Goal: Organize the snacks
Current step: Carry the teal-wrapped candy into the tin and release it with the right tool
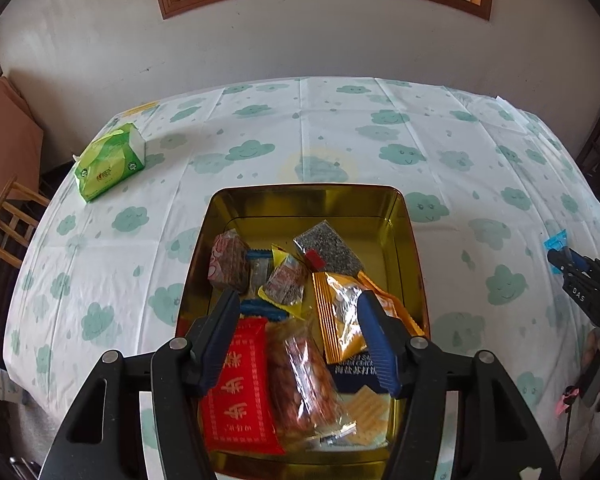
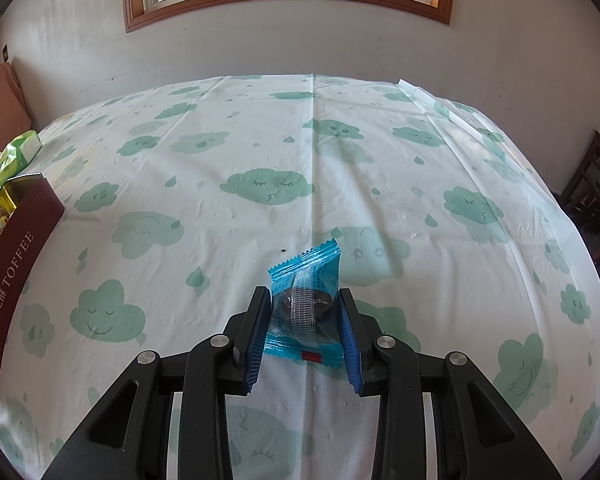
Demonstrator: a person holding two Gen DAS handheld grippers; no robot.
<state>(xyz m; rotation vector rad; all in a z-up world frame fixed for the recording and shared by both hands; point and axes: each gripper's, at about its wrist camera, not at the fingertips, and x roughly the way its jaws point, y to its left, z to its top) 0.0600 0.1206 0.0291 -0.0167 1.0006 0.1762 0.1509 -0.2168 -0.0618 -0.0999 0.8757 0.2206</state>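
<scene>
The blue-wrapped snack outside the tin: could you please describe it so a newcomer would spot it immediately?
Start at the cloud-print tablecloth, well to the right of the dark red toffee tin. There the right gripper has its jaws shut on the blue-wrapped snack. It is the only snack outside the tin, a bright blue crimped wrapper with something dark and round inside.

The tin (image 2: pixel 18 264) is cut off at the left edge. The left claw (image 1: pixel 300 340) hides parts of the snack packets (image 1: pixel 296 380). The cracker packet (image 1: pixel 364 412) lies half buried.
</scene>
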